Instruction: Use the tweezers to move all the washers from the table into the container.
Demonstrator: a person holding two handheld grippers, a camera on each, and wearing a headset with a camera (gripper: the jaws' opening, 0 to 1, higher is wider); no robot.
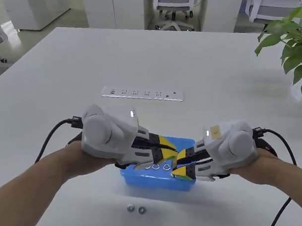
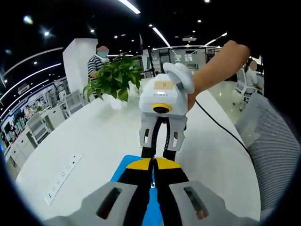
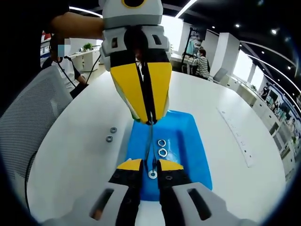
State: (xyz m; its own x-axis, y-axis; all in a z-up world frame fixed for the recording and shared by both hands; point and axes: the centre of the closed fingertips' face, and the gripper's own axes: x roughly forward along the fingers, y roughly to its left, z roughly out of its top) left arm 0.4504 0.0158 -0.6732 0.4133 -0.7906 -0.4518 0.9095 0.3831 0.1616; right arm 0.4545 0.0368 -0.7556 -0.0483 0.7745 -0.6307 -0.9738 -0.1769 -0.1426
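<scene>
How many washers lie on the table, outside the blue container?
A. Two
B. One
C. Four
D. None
A: two washers lie side by side on the white table, just outside the blue container; the other washers that can be seen are over or inside it.

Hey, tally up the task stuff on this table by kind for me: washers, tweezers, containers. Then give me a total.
washers: 5 (2 on the table, 2 lying in the container, 1 at the tweezers' tip)
tweezers: 1
container: 1
total: 7
</scene>
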